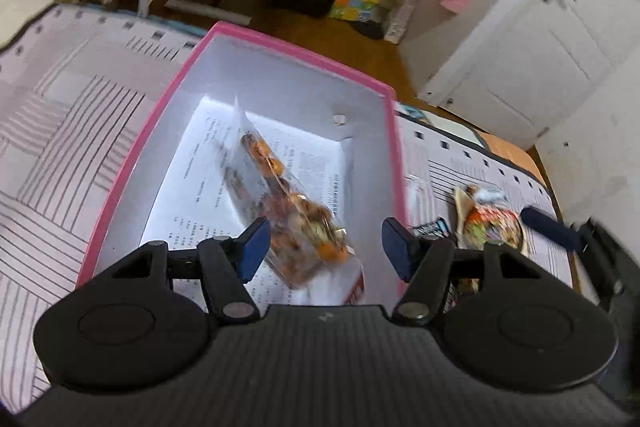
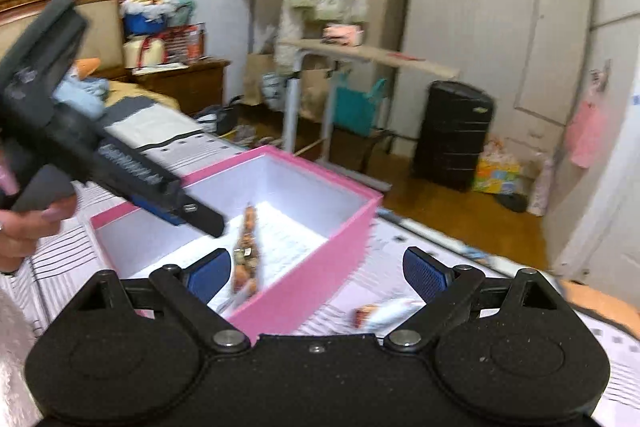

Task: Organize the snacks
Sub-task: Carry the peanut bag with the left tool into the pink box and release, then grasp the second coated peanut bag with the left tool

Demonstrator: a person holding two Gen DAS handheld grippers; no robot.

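Note:
A pink box [image 1: 394, 147] with a white inside stands on the patterned table cover; it also shows in the right wrist view [image 2: 320, 267]. A clear snack bag with orange and brown pieces [image 1: 288, 211] lies inside it, blurred, and shows edge-on in the right wrist view [image 2: 246, 259]. My left gripper [image 1: 326, 247] is open above the box, the bag below its jaws. My right gripper [image 2: 316, 271] is open and empty over the box's near corner. A colourful snack pack [image 1: 492, 223] lies on the table to the right of the box.
A dark small packet [image 1: 432, 227] lies beside the box. Another wrapped snack [image 2: 384, 311] lies on the table under my right gripper. The left gripper's body and the hand holding it [image 2: 80, 155] reach over the box. A black suitcase [image 2: 452, 135] stands on the wooden floor behind.

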